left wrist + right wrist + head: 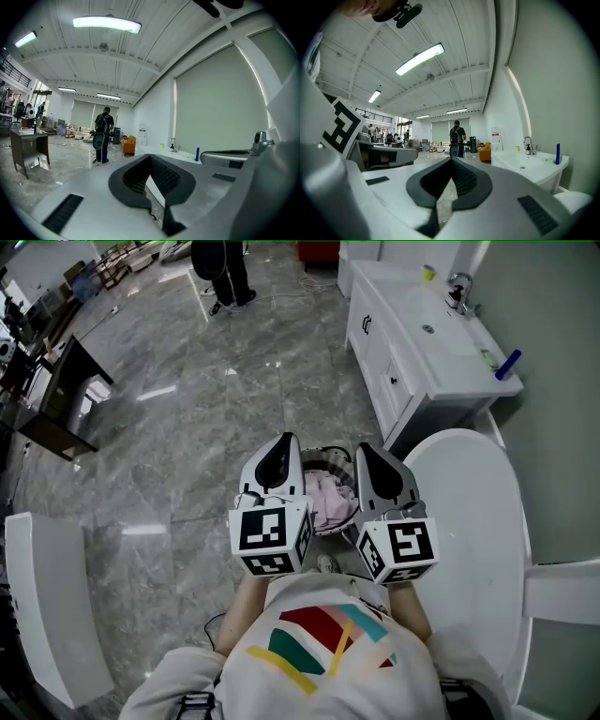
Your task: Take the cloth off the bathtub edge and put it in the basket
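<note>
While jaws sit closed, cloth (327, 503) lies in basket (325, 454).

The left gripper (284, 441) and the right gripper (365, 450) are pale grey shells with black ribbed pads (165, 177), each carrying a white cube (272, 538) of black square markers. The person wears a white shirt (328, 652) printed with red, teal and yellow bands
</note>
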A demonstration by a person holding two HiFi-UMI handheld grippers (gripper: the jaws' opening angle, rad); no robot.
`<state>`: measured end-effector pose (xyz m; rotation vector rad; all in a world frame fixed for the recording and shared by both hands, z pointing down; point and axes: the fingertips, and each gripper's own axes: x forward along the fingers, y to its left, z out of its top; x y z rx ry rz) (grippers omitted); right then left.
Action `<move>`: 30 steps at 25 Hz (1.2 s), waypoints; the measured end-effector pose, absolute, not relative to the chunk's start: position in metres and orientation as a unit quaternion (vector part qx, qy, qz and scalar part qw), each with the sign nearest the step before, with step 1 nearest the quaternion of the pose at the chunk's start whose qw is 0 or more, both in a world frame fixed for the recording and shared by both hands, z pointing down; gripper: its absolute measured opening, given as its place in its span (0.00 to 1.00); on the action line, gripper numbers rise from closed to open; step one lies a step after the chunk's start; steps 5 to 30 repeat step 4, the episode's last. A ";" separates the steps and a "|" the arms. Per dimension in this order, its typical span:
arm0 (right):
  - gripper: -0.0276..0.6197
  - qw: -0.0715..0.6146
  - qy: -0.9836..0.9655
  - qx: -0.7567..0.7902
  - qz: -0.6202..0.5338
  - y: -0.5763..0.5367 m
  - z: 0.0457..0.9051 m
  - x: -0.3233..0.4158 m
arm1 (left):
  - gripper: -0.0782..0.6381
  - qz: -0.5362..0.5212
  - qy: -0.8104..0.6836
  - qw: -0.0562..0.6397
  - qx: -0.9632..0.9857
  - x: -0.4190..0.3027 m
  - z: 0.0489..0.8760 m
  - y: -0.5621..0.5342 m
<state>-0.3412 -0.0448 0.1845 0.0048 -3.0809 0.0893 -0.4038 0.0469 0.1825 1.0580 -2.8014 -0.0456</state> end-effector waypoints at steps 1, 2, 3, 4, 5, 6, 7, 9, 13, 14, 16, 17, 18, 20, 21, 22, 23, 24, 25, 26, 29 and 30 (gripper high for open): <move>0.06 0.030 -0.999 0.003 0.028 -0.046 0.185 -0.341 | 0.13 -0.015 -0.933 0.073 0.352 -0.404 0.183 0.046; 0.06 0.031 -0.999 0.004 0.028 -0.047 0.186 -0.341 | 0.13 -0.015 -0.933 0.073 0.352 -0.404 0.183 0.045; 0.06 0.033 -0.999 0.005 0.028 -0.049 0.187 -0.340 | 0.13 -0.014 -0.933 0.072 0.352 -0.404 0.183 0.044; 0.06 0.034 -0.999 0.006 0.028 -0.050 0.187 -0.340 | 0.13 -0.014 -0.933 0.072 0.352 -0.404 0.183 0.044; 0.06 0.034 -0.999 0.006 0.028 -0.050 0.187 -0.340 | 0.13 -0.014 -0.933 0.072 0.352 -0.404 0.183 0.044; 0.06 0.034 -0.999 0.006 0.028 -0.050 0.187 -0.340 | 0.13 -0.014 -0.933 0.072 0.352 -0.404 0.183 0.044; 0.06 0.034 -0.999 0.006 0.028 -0.050 0.187 -0.340 | 0.13 -0.014 -0.933 0.072 0.352 -0.404 0.183 0.044; 0.06 0.034 -0.999 0.006 0.028 -0.050 0.187 -0.340 | 0.13 -0.014 -0.933 0.072 0.352 -0.404 0.183 0.044; 0.06 0.034 -0.999 0.006 0.028 -0.050 0.187 -0.340 | 0.13 -0.014 -0.933 0.072 0.352 -0.404 0.183 0.044; 0.06 0.034 -0.999 0.006 0.028 -0.050 0.187 -0.340 | 0.13 -0.014 -0.933 0.072 0.352 -0.404 0.183 0.044; 0.06 0.034 -0.999 0.006 0.028 -0.050 0.187 -0.340 | 0.13 -0.014 -0.933 0.072 0.352 -0.404 0.183 0.044; 0.06 0.034 -0.999 0.006 0.028 -0.050 0.187 -0.340 | 0.13 -0.014 -0.933 0.072 0.352 -0.404 0.183 0.044; 0.06 0.034 -0.999 0.006 0.028 -0.050 0.187 -0.340 | 0.13 -0.014 -0.933 0.072 0.352 -0.404 0.183 0.044; 0.06 0.034 -0.999 0.006 0.028 -0.050 0.187 -0.340 | 0.13 -0.014 -0.933 0.072 0.352 -0.404 0.183 0.044; 0.06 0.034 -0.999 0.006 0.028 -0.050 0.187 -0.340 | 0.13 -0.014 -0.933 0.072 0.352 -0.404 0.183 0.044; 0.06 0.034 -0.999 0.006 0.028 -0.050 0.187 -0.340 | 0.13 -0.014 -0.933 0.072 0.352 -0.404 0.183 0.044; 0.06 0.034 -0.999 0.006 0.028 -0.050 0.187 -0.340 | 0.13 -0.014 -0.933 0.072 0.352 -0.404 0.183 0.044; 0.06 0.034 -0.999 0.006 0.028 -0.050 0.187 -0.340 | 0.13 -0.014 -0.933 0.072 0.352 -0.404 0.183 0.044; 0.06 0.034 -0.999 0.006 0.028 -0.050 0.187 -0.340 | 0.13 -0.014 -0.933 0.072 0.352 -0.404 0.183 0.044; 0.06 0.034 -0.999 0.006 0.028 -0.050 0.187 -0.340 | 0.13 -0.014 -0.933 0.072 0.352 -0.404 0.183 0.044; 0.06 0.034 -0.999 0.006 0.028 -0.050 0.187 -0.340 | 0.13 -0.014 -0.933 0.072 0.352 -0.404 0.183 0.044; 0.06 0.034 -0.999 0.006 0.028 -0.050 0.187 -0.340 | 0.13 -0.014 -0.933 0.072 0.352 -0.404 0.183 0.044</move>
